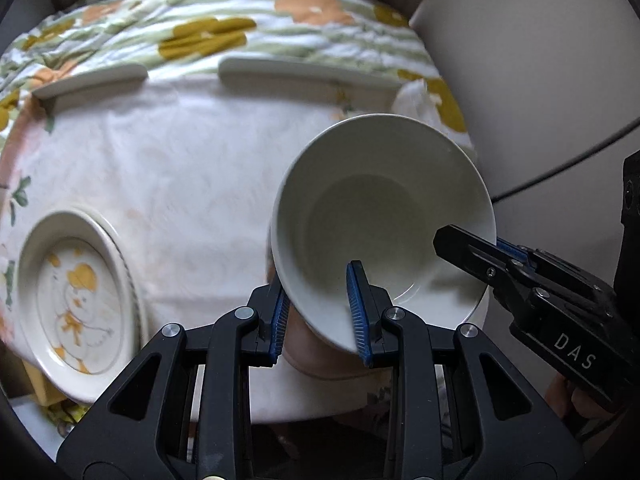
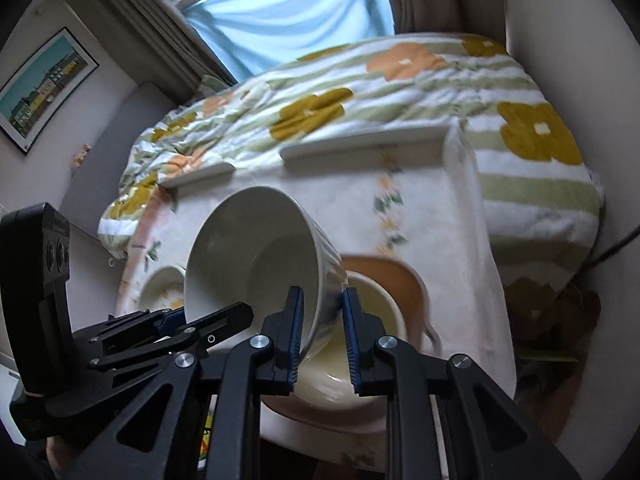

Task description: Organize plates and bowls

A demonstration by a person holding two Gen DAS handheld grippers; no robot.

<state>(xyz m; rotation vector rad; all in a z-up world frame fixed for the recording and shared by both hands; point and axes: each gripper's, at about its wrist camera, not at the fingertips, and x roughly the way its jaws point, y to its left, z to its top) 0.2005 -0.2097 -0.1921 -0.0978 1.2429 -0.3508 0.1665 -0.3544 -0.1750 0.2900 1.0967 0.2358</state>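
A plain white bowl (image 1: 380, 208) hangs tilted above the table, and both grippers hold it. My left gripper (image 1: 318, 280) is shut on its near rim, one blue pad inside and one outside. My right gripper (image 2: 322, 292) is shut on the bowl (image 2: 256, 264) at its right wall; it reaches in from the right as the right gripper (image 1: 476, 246). In the right wrist view, the left gripper (image 2: 200, 318) grips the rim's lower left. Under the bowl stand a cream bowl (image 2: 376, 312) and a brown plate (image 2: 400, 276). A duck-patterned plate (image 1: 76, 296) lies at the left.
A white patterned tablecloth (image 1: 180, 168) covers the table, with two white rails (image 1: 304, 72) along its far edge. Behind lies a flowered blanket (image 1: 208, 36). A pale wall and a dark cable (image 1: 560, 168) are on the right.
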